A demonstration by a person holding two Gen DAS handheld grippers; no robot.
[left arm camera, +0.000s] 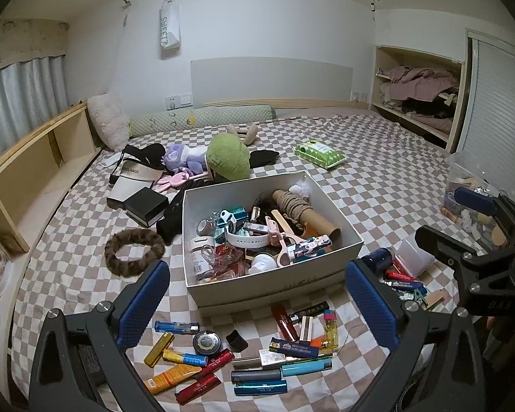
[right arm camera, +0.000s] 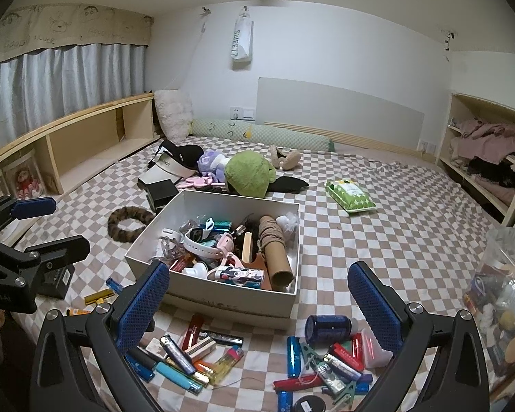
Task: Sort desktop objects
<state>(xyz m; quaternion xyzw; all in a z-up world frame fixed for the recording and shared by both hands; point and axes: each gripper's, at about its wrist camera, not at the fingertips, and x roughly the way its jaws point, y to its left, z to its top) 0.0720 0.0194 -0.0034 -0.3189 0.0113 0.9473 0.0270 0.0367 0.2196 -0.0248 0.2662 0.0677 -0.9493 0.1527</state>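
A white box point(left arm camera: 219, 199) point(right arm camera: 144, 250) full of small items stands on the checkered bed. Loose lighters point(left arm camera: 175, 327) point(right arm camera: 175, 376) and small sticks lie in front of it. A white watch band point(left arm camera: 245, 240) point(right arm camera: 197, 245) and a cardboard tube point(left arm camera: 321, 221) point(right arm camera: 278, 261) lie in the box. My left gripper point(left arm camera: 257, 305) is open and empty above the lighters; it also shows at the left of the right wrist view point(right arm camera: 48, 223). My right gripper point(right arm camera: 257, 309) is open and empty above another heap with a dark blue bottle point(right arm camera: 328, 328); it shows at the right of the left wrist view point(left arm camera: 460, 216).
A brown fur ring point(left arm camera: 134, 252), a black box point(left arm camera: 147, 206), a green plush point(left arm camera: 229, 159) and a green wipes pack point(left arm camera: 319, 153) lie around the box. A clear plastic container point(right arm camera: 504, 295) stands at the right. Wooden shelves point(left arm camera: 34, 168) line the left.
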